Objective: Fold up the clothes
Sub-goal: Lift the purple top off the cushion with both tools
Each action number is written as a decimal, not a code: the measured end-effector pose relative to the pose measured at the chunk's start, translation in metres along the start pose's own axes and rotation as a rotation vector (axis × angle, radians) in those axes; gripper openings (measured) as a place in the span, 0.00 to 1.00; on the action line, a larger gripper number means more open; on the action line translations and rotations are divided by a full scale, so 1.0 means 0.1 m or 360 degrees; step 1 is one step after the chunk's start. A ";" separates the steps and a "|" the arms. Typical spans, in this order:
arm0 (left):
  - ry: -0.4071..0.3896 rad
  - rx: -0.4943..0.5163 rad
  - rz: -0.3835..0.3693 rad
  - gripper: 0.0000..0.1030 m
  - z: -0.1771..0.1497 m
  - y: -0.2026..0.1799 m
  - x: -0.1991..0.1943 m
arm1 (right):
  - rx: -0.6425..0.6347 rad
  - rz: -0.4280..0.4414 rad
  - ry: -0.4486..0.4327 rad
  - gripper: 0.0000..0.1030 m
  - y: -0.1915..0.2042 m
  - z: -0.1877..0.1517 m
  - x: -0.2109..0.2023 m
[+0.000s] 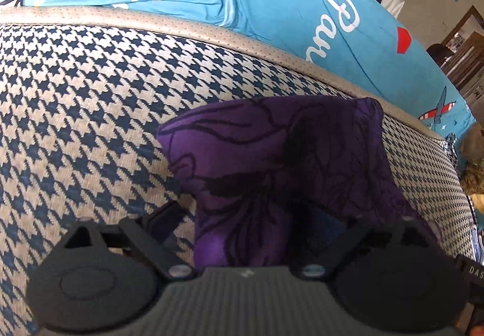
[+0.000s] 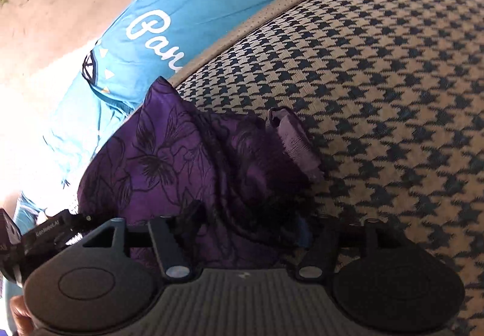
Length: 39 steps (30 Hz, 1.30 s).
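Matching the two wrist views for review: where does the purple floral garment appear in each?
Left wrist: purple floral garment, lower centre, on the houndstooth blanket.
Right wrist: the garment, lower left, at the blanket's edge.
Shared landmark: the blue sheet with white script, beyond the blanket's tan border in both.

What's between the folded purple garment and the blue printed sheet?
In the left wrist view, houndstooth cushion and its grey piped edge separate the purple garment from the blue sheet.

White cursive "Pau…" on light-blue printed cotton sheet beyond the tongs; "GenRobot.AI" on black plastic gripper housing left of them; "DAS" at right edge.
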<state>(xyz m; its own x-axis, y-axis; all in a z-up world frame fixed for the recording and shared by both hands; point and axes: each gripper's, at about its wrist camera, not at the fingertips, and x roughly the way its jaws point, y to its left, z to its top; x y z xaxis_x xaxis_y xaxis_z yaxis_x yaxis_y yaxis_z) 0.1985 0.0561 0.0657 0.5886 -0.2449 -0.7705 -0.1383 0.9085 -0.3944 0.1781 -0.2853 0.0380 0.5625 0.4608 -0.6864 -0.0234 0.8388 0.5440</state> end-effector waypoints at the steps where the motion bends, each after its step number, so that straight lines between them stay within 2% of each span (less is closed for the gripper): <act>1: 0.0003 0.0016 -0.0009 0.95 0.00 -0.03 0.02 | -0.0007 0.0007 -0.0006 0.67 0.02 0.00 0.02; 6: 0.0010 0.0082 -0.0047 0.96 -0.03 -0.13 0.10 | -0.0077 0.0029 -0.0052 0.68 0.14 0.00 0.17; 8: -0.0004 0.0085 -0.0055 0.95 -0.04 -0.16 0.13 | -0.0084 0.0093 -0.0045 0.59 0.18 0.00 0.26; 10: -0.0023 0.0092 -0.0044 0.91 -0.05 -0.19 0.15 | -0.0072 0.0101 -0.0057 0.56 0.22 0.00 0.32; 12: -0.0036 0.0109 -0.0027 0.77 -0.06 -0.23 0.15 | -0.0071 0.0098 -0.0069 0.45 0.25 0.00 0.35; 13: -0.0039 0.0109 -0.0026 0.73 -0.06 -0.24 0.14 | -0.0065 0.0110 -0.0063 0.33 0.26 0.00 0.37; 14: -0.0047 0.0102 -0.0016 0.66 -0.06 -0.24 0.13 | -0.0059 0.0120 -0.0060 0.30 0.26 0.00 0.38; 18: -0.0129 0.0137 0.0075 0.45 -0.08 -0.32 0.01 | -0.0176 0.0049 -0.0112 0.24 0.41 -0.01 0.36; 20: -0.0186 0.0204 0.0137 0.40 -0.12 -0.40 -0.07 | -0.0274 0.0005 -0.0161 0.22 0.55 -0.01 0.33; 23: -0.0272 0.0295 0.0219 0.38 -0.15 -0.52 -0.18 | -0.0416 -0.0026 -0.0247 0.21 0.73 -0.03 0.23; 28: -0.0348 0.0277 0.0297 0.38 -0.11 -0.53 -0.35 | -0.0601 -0.0006 -0.0378 0.20 1.01 -0.05 0.06; 39: -0.0455 0.0237 0.0420 0.38 -0.04 -0.44 -0.74 | -0.0741 0.0074 -0.0500 0.20 1.39 -0.11 -0.08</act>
<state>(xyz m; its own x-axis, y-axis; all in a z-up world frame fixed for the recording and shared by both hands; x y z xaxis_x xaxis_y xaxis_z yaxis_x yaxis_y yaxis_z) 0.1579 0.0328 0.1379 0.7489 0.0878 -0.6569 -0.2097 0.9717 -0.1091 0.1617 -0.1693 0.1141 0.7695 0.4519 -0.4512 -0.3766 0.8918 0.2509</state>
